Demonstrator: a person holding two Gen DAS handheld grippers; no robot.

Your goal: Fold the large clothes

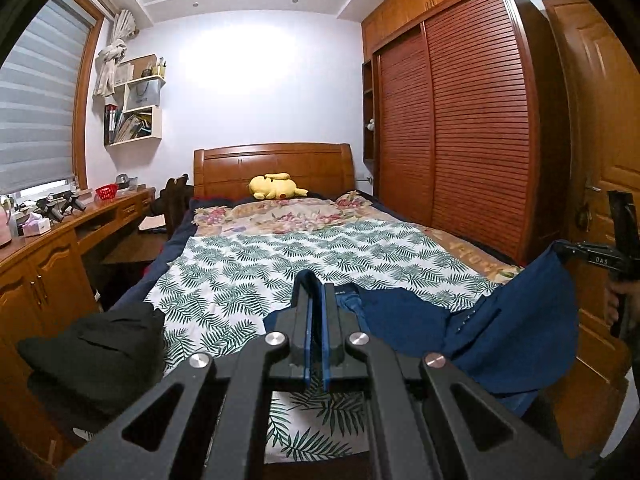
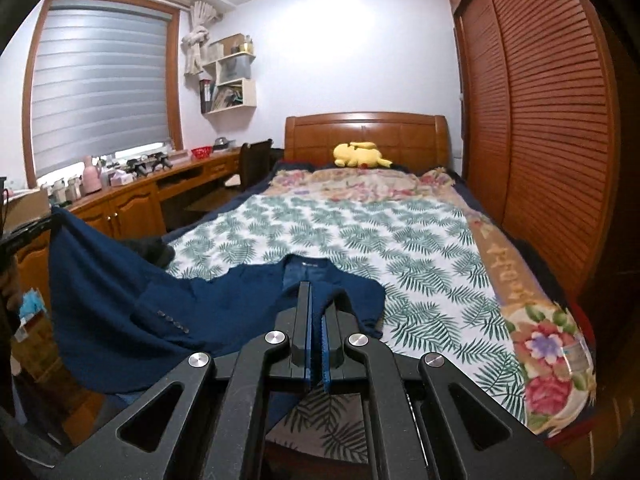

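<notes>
Navy-blue cloth, a large jacket [image 2: 132,312], hangs stretched between two hand-held grippers above the near end of a bed [image 1: 248,264]. Its collar and upper part rest on the leaf-print bedspread at about 12 o'clock from each camera. The left gripper [image 1: 318,292] has its fingers closed on a fold of the jacket's edge; the right gripper [image 2: 318,300] is likewise clamped on blue cloth.

Risk, as a judgement: each grip catches only a thin fold near the fingertips, so the heavy cloth could slide out if pulled taut. The sagging middle could also bunch and crease the fold, and the lower part seems to hang off the foot of the bed and may drag.

Nearby, a black garment [image 1: 96,352] lies at 9 o'clock in the left view, close enough to be caught in the fold. A yellow plush toy [image 1: 276,187] sits far off by the headboard, a cluttered wooden desk [image 1: 52,240] at 10 o'clock, a slatted wardrobe [image 1: 472,128] at 2 o'clock.
</notes>
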